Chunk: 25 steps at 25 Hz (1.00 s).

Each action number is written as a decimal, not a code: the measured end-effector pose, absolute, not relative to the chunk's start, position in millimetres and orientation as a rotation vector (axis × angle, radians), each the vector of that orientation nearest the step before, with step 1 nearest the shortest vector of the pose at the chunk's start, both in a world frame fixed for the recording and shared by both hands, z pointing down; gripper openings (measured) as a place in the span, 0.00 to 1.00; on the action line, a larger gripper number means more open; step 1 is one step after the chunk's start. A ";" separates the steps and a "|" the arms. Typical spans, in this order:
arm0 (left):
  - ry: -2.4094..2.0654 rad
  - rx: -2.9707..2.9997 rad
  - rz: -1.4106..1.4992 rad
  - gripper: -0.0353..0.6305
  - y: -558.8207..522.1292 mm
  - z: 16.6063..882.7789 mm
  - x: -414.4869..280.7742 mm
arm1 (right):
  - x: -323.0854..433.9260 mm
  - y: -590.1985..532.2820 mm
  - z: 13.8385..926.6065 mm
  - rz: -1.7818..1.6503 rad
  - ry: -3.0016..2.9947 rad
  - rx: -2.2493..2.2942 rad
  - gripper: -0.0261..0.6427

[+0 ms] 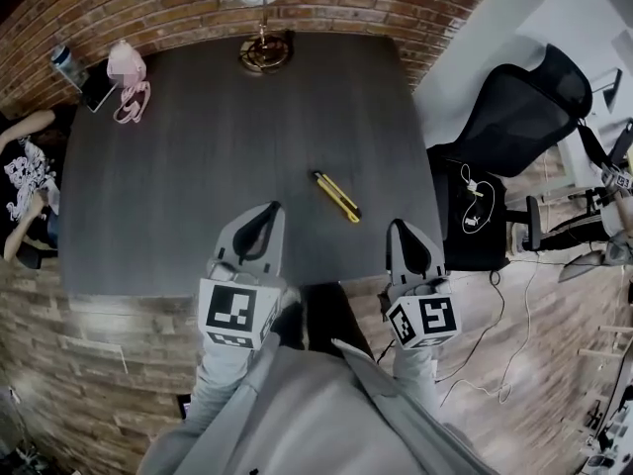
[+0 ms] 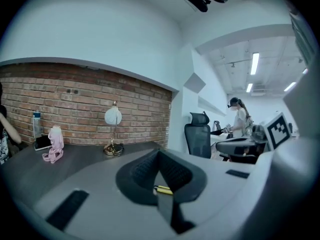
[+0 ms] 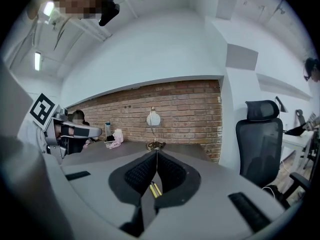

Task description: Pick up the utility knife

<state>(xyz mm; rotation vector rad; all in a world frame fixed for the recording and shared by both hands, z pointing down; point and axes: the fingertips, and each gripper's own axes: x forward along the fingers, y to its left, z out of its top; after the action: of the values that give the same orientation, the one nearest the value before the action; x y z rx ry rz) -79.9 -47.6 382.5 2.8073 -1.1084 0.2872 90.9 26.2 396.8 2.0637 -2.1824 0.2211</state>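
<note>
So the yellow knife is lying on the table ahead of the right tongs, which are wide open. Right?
No. The right tongs are shut, with nothing between them, as the right gripper view shows. The yellow knife does lie on the table ahead of them.

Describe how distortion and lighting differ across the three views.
Head view: strong fisheye bows the table edges, yet the utility knife stays sharp. Left gripper view: dark circular vignette, ceiling strip lights burn bright. Right gripper view: same vignette, soft even light, brick wall curved.
</note>
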 end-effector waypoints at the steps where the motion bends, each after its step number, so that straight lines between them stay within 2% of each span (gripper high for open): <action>1: -1.109 2.804 0.289 0.08 -51.4 384.2 -77.2 | 92.9 23.3 399.8 0.229 -2.182 2.058 0.07; 25: -1.341 2.698 0.261 0.08 -146.8 379.1 -0.5 | 152.6 -92.4 408.8 0.235 -2.397 1.758 0.07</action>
<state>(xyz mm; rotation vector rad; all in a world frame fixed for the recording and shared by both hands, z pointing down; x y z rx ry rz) -0.5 -146.8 379.1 2.6977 -1.3414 0.2610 152.6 -92.4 408.8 1.7579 -2.3968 0.2351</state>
